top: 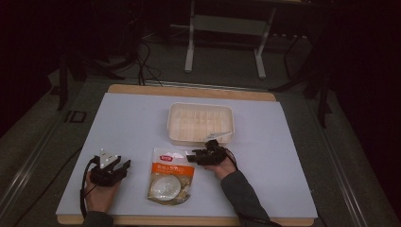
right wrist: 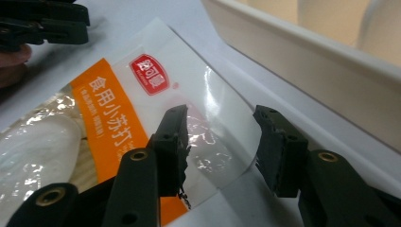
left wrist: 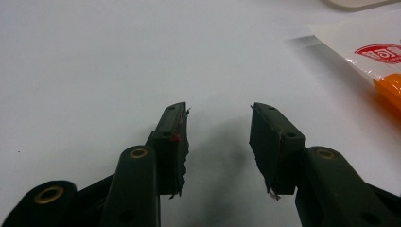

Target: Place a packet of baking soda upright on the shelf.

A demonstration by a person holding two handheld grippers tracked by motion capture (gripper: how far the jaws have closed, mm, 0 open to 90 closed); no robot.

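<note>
A clear pouch point(top: 170, 179) with an orange label and pale contents lies flat on the white table near the front middle. My right gripper point(top: 189, 157) is at its top right corner. In the right gripper view the jaws point(right wrist: 220, 125) stand apart over the pouch's point(right wrist: 142, 94) clear top edge, and the pads do not press on it. My left gripper point(top: 125, 167) rests left of the pouch, a short way from it. It is open point(left wrist: 218, 123) over bare table, with the pouch's edge point(left wrist: 378, 61) off to the right.
A cream compartment tray point(top: 201, 106) stands just behind the pouch, and its wall point(right wrist: 307, 56) is close beside the right gripper. The white sheet point(top: 132, 123) covers a wooden board. A white stand point(top: 190, 42) and cables are on the floor beyond the table.
</note>
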